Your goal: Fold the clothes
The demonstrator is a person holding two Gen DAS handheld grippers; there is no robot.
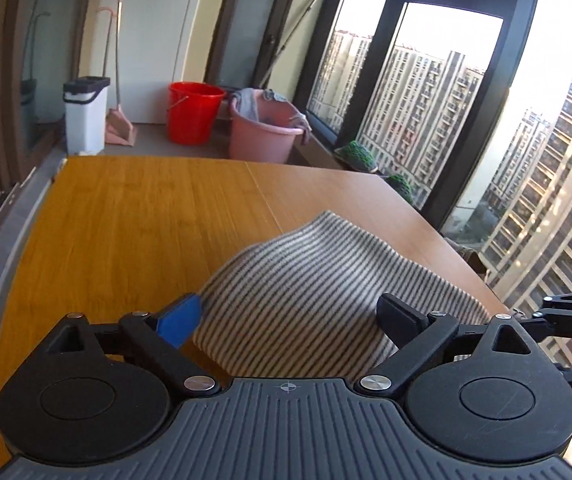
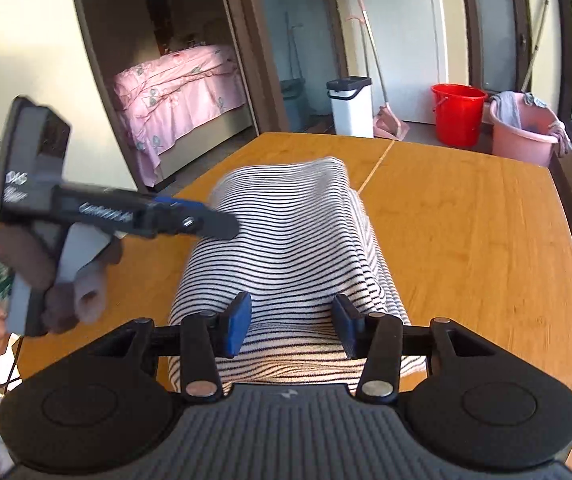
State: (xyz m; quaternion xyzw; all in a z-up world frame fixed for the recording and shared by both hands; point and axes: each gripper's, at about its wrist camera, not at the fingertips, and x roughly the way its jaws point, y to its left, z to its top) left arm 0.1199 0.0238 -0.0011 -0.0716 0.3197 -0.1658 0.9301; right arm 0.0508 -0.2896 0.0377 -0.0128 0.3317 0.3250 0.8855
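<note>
A folded white garment with thin dark stripes [image 2: 286, 240] lies on the wooden table [image 2: 466, 220], its folds bunched along the right side. My right gripper [image 2: 292, 324] stands open just over the garment's near end, a blue pad on each side of the cloth. In the left wrist view the same garment [image 1: 306, 280] fills the gap of my left gripper [image 1: 292, 320], which is wide open. A hand holds that left gripper [image 2: 222, 226] side-on at the garment's left edge. Part of the right gripper's linkage [image 1: 566, 312] shows at the far right.
Beyond the table's far edge stand a white bin [image 2: 350, 106], a pink dustpan with broom [image 2: 390, 120], a red bucket [image 2: 458, 114] and a pink basin with cloths [image 2: 526, 128]. Large windows [image 1: 426, 100] line the right side. A bed [image 2: 178, 92] shows through a doorway.
</note>
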